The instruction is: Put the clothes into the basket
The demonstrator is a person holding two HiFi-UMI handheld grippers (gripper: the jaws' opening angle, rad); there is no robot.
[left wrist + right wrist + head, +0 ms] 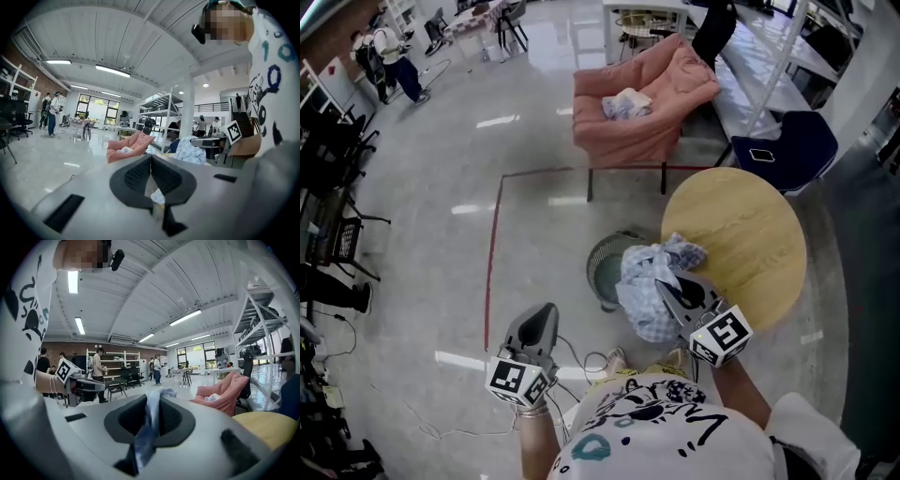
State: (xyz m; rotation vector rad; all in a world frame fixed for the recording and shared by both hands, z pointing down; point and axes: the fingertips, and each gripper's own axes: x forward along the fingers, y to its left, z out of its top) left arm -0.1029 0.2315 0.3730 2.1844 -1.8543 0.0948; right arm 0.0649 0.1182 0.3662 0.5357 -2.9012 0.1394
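Widest of all, a grey floor (441, 169), crossed by a red tape line. On it, at the far side, a pink sofa (661, 117) with a pale cloth (626, 103) on its seat. Nearer, a round wooden counter (759, 234). Just beside its left edge, on the floor, a grey mesh basket (602, 258), upright, mouth upward.

Across the basket's right rim and the counter's left edge in the head view, a blue-and-white checked cloth (652, 281), bunched and hanging in the air. Not down inside the basket; whether right above its mouth, cannot tell. Pinched at its near side by the right gripper (673, 291), at the head view's right, pointing away from the person. In the right gripper view, jaws of that gripper (152, 401) drawn narrow on a fold of the checked cloth (149, 427), threaded up between the pads and spilling over the tips.

At the head view's left, the left gripper (546, 314), over the floor, left of the basket and well apart from the checked cloth. In the left gripper view, that gripper (150, 159) with its pads pressed together at the tips, closed on themselves. Beyond them and off to the right, the checked cloth (190, 150) again.
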